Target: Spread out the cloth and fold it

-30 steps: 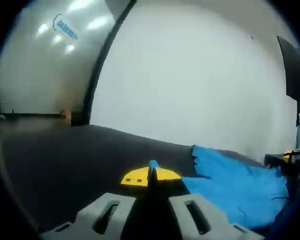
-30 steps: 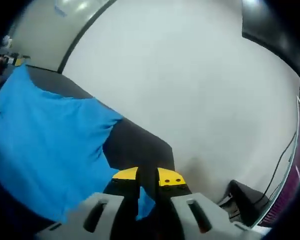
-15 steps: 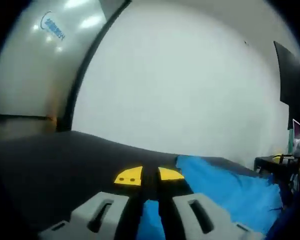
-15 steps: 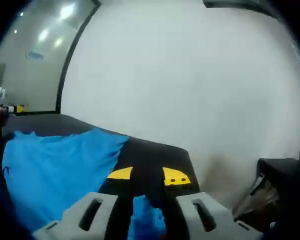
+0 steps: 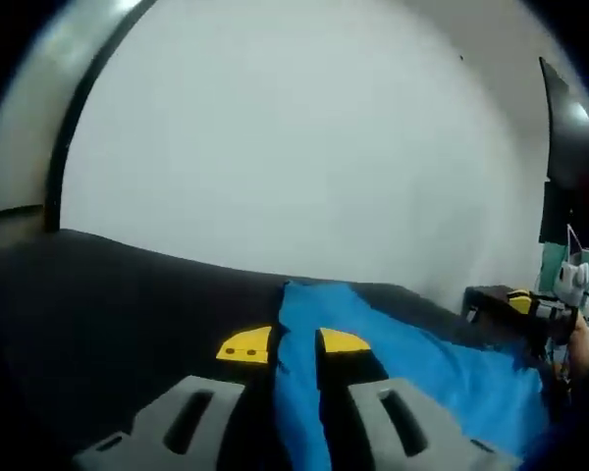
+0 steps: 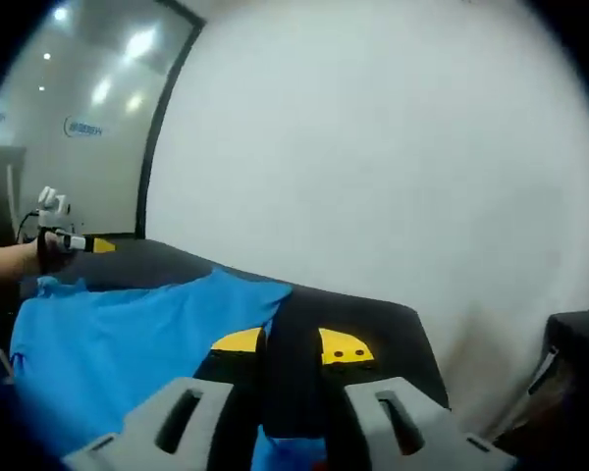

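Note:
A blue cloth [image 5: 422, 358] lies spread over the black table [image 5: 118, 294]. In the left gripper view it runs up between the yellow-tipped jaws of my left gripper [image 5: 294, 345], which is shut on its edge. In the right gripper view the cloth [image 6: 128, 329] stretches away to the left, and a blue fold shows low between the jaws of my right gripper [image 6: 291, 345], shut on that corner. The right gripper [image 5: 535, 306] appears at the far right of the left gripper view, and the left gripper [image 6: 59, 235], in a hand, at the far left of the right gripper view.
A white wall [image 5: 275, 147] stands behind the table. A dark screen [image 5: 569, 147] hangs at the upper right of the left gripper view. A glass partition [image 6: 69, 128] with a logo stands at the left of the right gripper view. Bare black tabletop [image 6: 373, 319] extends beyond the cloth.
Both views have swung and levelled. The cloth has been drawn flatter and wider between the two grippers, and its edge now runs straight up between the left jaws.

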`<act>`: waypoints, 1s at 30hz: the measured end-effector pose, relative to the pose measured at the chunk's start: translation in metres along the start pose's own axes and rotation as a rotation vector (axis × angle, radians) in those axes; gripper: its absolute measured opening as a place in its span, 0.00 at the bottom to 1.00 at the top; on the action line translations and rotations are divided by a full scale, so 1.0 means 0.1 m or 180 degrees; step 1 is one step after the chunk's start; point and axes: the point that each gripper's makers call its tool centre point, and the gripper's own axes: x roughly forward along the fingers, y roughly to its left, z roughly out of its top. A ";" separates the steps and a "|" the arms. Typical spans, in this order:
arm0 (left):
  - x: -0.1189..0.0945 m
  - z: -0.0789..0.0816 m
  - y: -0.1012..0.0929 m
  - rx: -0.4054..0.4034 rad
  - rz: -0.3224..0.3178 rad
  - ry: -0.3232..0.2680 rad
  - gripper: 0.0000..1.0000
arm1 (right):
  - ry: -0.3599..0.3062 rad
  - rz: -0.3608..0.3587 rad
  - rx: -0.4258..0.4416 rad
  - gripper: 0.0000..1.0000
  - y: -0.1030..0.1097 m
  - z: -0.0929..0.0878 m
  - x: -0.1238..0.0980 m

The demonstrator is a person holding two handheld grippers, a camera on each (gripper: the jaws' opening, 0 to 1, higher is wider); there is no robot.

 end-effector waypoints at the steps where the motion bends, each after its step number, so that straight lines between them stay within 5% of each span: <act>1: 0.11 -0.04 0.03 0.0019 0.0034 0.0071 0.18 | 0.0011 0.0048 0.0041 0.17 0.02 -0.01 0.09; 5: 0.52 -0.26 0.29 0.0139 0.0313 0.0329 0.25 | 0.0000 0.0089 0.0248 0.17 0.04 0.03 0.45; 7: 0.65 -0.52 0.43 0.0176 0.0439 0.0618 0.24 | 0.0018 0.0131 0.0228 0.17 0.05 0.02 0.64; 10: 0.70 -0.84 0.25 0.0003 0.0163 0.0896 0.21 | 0.0110 0.0131 0.0129 0.17 0.00 -0.03 0.90; 12: 0.72 -0.79 0.23 0.0399 0.0218 0.0786 0.21 | 0.0071 0.0093 0.0137 0.17 -0.07 0.01 1.06; 16: 0.74 -0.84 0.11 0.0705 0.0152 0.0817 0.21 | 0.0008 0.0236 0.0186 0.17 0.03 0.00 1.26; 18: 0.71 -0.85 0.09 0.0745 0.0133 0.0793 0.09 | -0.0031 0.0318 0.0242 0.17 0.12 -0.09 1.31; 19: 0.67 -0.80 0.19 0.0850 0.0312 0.0736 0.02 | -0.0077 0.0355 0.0330 0.17 0.16 -0.13 1.31; 21: 0.60 -0.72 0.25 0.0952 0.0365 0.0643 0.01 | -0.0204 0.0356 0.0539 0.17 0.16 -0.27 1.32; 23: 0.48 -0.43 0.30 0.0836 0.0462 0.0301 0.00 | 0.0117 0.0375 0.0373 0.17 0.13 -0.44 1.33; 25: 0.30 -0.10 0.30 0.0587 0.0504 -0.0032 0.00 | -0.0053 0.0243 0.0398 0.17 0.02 -0.39 1.31; 27: 0.13 0.20 0.31 0.0455 0.0527 -0.0307 0.00 | 0.0005 0.0267 0.0583 0.17 -0.02 -0.44 1.30; 29: -0.03 0.34 0.39 0.0472 0.0651 -0.0347 0.01 | 0.0013 0.0190 0.0633 0.17 -0.10 -0.49 1.30; 30: -0.09 0.29 0.46 0.0473 0.0723 -0.0206 0.01 | 0.0044 0.0158 0.0639 0.17 -0.12 -0.53 1.31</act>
